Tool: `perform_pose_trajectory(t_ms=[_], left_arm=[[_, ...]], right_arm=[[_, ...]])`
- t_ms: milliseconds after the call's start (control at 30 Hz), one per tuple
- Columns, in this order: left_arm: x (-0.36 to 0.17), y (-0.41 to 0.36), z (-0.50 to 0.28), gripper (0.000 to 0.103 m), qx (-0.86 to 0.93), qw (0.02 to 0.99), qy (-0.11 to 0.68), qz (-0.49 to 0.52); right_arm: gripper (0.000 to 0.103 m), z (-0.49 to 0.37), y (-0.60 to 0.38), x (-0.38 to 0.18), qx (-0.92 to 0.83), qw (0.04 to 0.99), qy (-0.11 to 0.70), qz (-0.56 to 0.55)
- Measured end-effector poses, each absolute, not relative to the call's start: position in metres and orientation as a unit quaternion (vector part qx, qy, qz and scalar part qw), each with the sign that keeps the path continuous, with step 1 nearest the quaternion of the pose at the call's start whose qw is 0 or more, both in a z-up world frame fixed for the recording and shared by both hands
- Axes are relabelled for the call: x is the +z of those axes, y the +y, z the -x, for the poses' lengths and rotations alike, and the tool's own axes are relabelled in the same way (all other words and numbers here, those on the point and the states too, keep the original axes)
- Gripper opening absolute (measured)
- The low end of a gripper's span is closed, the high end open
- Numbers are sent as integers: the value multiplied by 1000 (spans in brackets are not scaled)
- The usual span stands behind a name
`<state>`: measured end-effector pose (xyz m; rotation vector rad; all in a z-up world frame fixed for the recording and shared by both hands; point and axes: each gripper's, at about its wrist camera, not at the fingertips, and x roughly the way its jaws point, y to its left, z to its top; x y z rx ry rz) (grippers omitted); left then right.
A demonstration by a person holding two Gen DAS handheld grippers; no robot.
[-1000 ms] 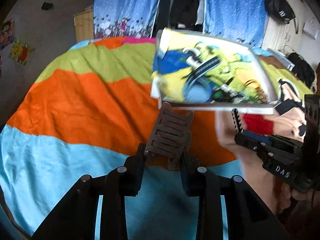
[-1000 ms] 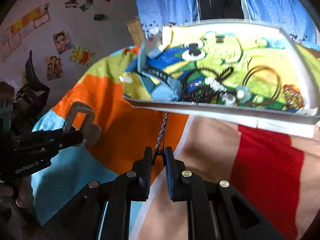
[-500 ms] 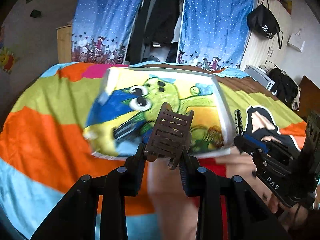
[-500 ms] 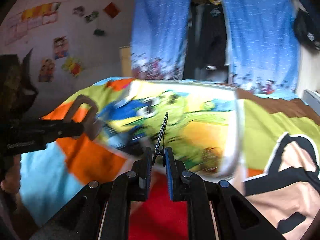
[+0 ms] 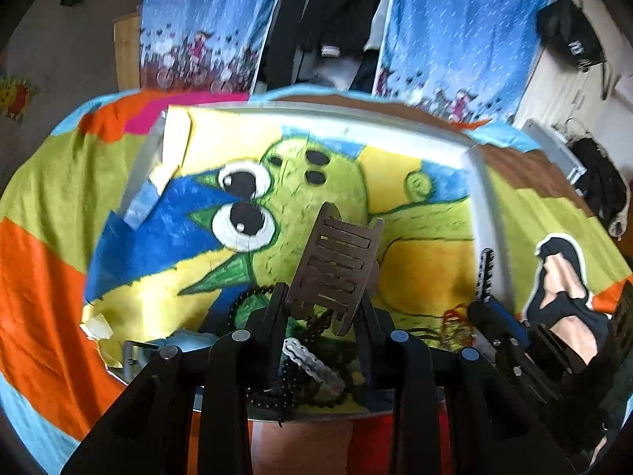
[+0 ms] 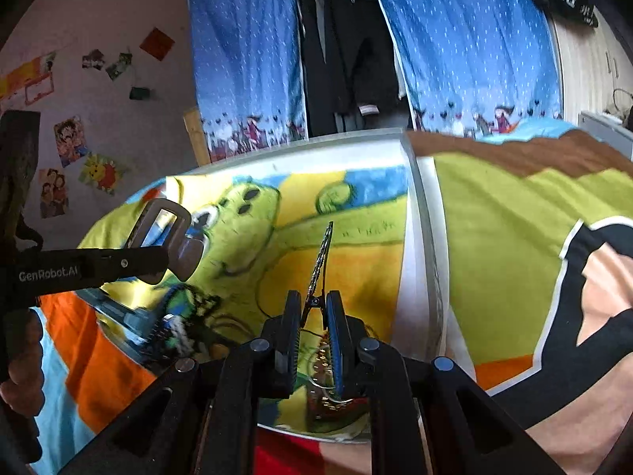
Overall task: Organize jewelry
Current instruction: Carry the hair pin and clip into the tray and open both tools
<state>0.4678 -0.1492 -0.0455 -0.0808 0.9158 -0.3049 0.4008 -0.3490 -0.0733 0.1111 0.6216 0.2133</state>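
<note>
Gripping a brown hair clip [image 5: 334, 267], the left claw [image 5: 320, 308] hovers over the tray [image 5: 480, 213]; the right claw [image 6: 312, 312] pinches a thin clip [image 6: 321, 261].

Left gripper [image 5: 328, 308] tilts downward, jaws clamped on a clip [image 5: 336, 265]; right gripper [image 6: 312, 316] pinches a thin comb [image 6: 321, 261].
</note>
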Motion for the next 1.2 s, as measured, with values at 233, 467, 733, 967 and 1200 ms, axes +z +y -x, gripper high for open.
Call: perform_pose_trajectory(t_ms=[233,467,733,967,1200], left_arm=[[-66,-146,-473,27,-135,874,466,37],[-65,-145,-474,27,-131,869,475,37],[-62,-146,-473,28,-126,870,474,36],[-46,-142,-465,40,-124,874,468,50],[-8,-140,-440,64,-120,900,417,47]], right_arm=[[13,-410,-351,-86,106,933,339,-58],[13,-410,-348,-89,105,930,347,-52],[13,-410,-351,-90,101,930,350,-55],[28,-407,-356,-85,89,933,345,-53],[54,-389,-362,-61,78,950,300,-50]])
